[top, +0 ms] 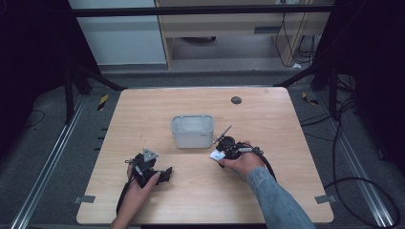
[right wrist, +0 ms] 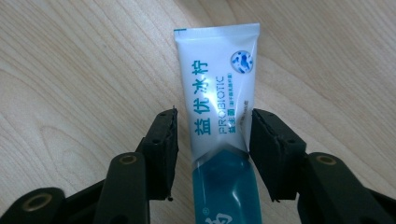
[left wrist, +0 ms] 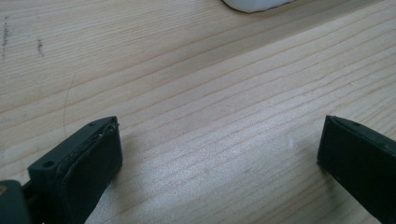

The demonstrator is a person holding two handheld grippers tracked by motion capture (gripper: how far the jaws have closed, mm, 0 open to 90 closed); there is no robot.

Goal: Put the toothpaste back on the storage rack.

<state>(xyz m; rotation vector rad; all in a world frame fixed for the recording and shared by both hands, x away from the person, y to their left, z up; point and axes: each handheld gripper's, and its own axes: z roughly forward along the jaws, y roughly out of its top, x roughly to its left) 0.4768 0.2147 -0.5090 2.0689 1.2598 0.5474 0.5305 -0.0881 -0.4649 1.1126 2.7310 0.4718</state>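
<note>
- The table (top: 200, 200) is evenly lit from above; the room at far left and far right is very dark.
- Glare sits on the white tube (right wrist: 217, 88) in the right gripper view.
- Near jaws look soft and blurred in both gripper views.

Light wooden table (top: 157, 102), planks with visible grain, a seam running across it near the middle. Grey box (top: 193, 131) stands on it, ahead of both sets of jaws. White-and-teal tube (right wrist: 219, 116) lies flat on the wood between the right jaws, crimped end pointing away from them. Small dark disc (top: 236, 99) sits farther off, beyond the box.
</note>
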